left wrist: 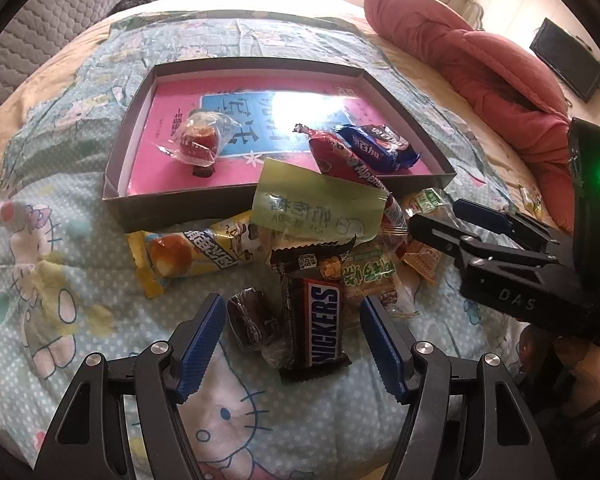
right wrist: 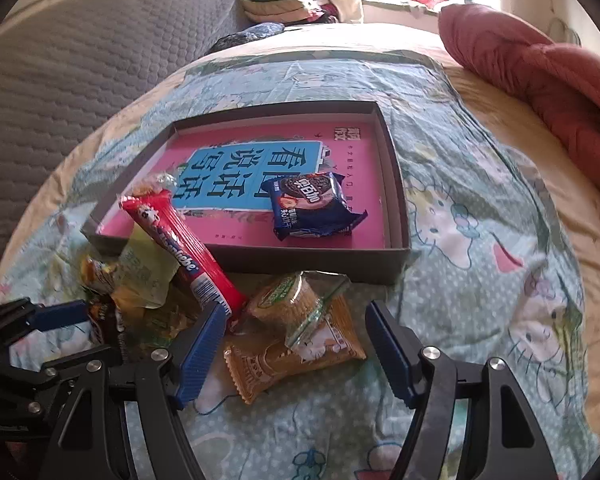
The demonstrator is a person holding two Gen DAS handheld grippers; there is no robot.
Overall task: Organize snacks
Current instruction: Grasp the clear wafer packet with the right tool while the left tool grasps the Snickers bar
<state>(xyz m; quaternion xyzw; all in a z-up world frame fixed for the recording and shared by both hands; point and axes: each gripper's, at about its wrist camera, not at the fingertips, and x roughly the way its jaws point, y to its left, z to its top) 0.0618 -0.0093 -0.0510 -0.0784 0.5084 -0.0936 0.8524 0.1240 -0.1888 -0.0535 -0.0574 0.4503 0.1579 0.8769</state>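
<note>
Between my left gripper's [left wrist: 292,344] wide, empty jaws lie a Snickers [left wrist: 320,320] and dark candy [left wrist: 256,320]; closing may pinch both.

My right gripper [right wrist: 296,352], also wide and empty, straddles the biscuit packs [right wrist: 296,336] and could nudge the red tube [right wrist: 180,252].

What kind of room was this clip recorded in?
Most likely a bedroom. The snacks and shallow box lie on a bed with a cartoon-cat printed quilt; a rolled pink duvet lies along one side, and folded clothes are stacked by the window.

Black skeletal left gripper [left wrist: 292,344], ridged blue fingers [left wrist: 202,346], silver screws.
</note>
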